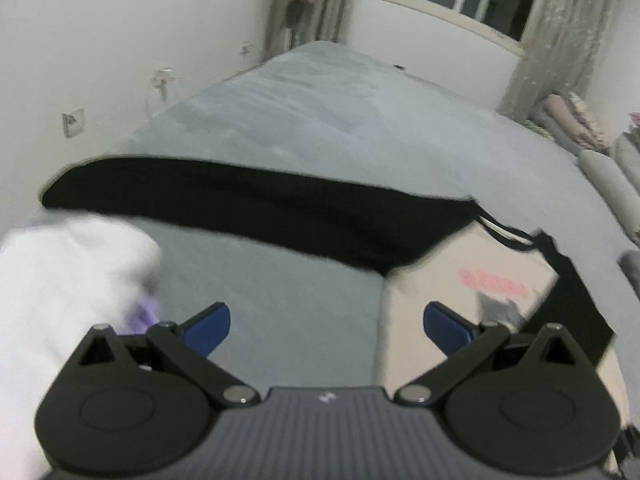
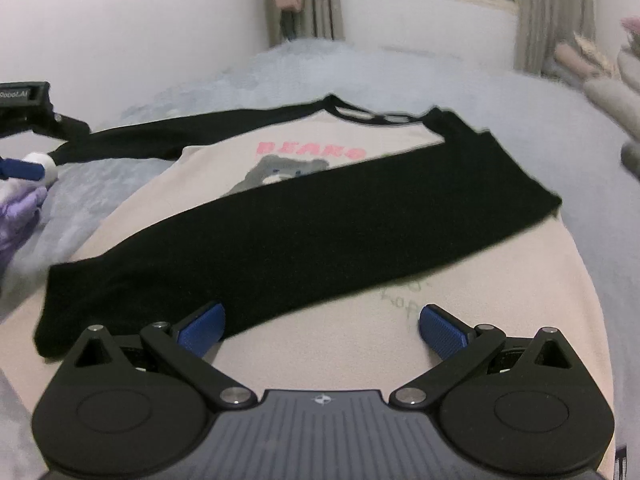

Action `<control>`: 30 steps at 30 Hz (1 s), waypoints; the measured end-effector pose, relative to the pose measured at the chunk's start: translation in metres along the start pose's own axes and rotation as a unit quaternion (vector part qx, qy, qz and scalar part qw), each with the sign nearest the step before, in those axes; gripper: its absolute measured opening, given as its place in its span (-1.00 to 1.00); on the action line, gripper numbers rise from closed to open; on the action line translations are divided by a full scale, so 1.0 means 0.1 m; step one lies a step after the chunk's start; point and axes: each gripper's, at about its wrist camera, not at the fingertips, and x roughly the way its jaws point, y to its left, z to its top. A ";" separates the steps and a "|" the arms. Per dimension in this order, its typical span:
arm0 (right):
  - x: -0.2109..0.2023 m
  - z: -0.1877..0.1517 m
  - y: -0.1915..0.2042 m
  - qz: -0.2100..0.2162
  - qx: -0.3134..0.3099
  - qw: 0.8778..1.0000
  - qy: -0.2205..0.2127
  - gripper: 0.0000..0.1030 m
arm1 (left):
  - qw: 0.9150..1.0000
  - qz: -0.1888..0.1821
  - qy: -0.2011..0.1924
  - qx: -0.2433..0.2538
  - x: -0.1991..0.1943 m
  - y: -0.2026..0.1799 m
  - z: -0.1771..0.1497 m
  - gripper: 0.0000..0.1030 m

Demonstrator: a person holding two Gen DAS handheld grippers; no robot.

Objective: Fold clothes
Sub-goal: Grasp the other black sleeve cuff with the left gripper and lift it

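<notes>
The shirt (image 2: 320, 208) lies flat on the grey bed (image 2: 460, 80), cream body face up with pink lettering and a bear print, collar toward 12 o'clock. One black sleeve (image 2: 304, 224) is already laid across the chest, its cuff ending near 8 o'clock. The other sleeve (image 1: 240, 200) is stretched out sideways on the cover, cuff toward 9 o'clock in the left wrist view.

The right gripper (image 2: 322, 324) hangs over the lower body of the shirt, jaws spread wide and empty. The left gripper (image 1: 326, 324) sits above bare cover between the outstretched sleeve and the shirt's side edge, jaws likewise spread, pinching nothing.

The step in hand looks like the second sleeve. To do it well, take the sleeve close to its cuff, pinch only the sleeve and not the cover beneath, lift low, and carry it toward 3 o'clock across the chest so it lands parallel to the first one, without dragging the body askew
</notes>
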 end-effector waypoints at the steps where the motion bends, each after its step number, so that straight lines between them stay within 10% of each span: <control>1: -0.01 0.00 0.01 0.000 -0.001 1.000 0.002 1.00 | 1.000 0.010 0.004 -0.004 0.01 0.09 0.10 1.00; 15: -0.13 0.15 0.10 0.036 -0.024 0.999 0.016 1.00 | 0.986 0.122 0.018 -0.112 0.32 1.74 1.10 1.00; 26: -0.07 0.11 0.21 0.031 -0.066 0.997 0.027 1.00 | 0.969 0.100 0.023 -0.225 0.74 2.59 1.07 0.96; 30: -0.06 0.09 0.27 0.035 -0.077 0.996 0.030 1.00 | 0.973 0.092 0.026 -0.212 0.80 2.55 1.01 0.51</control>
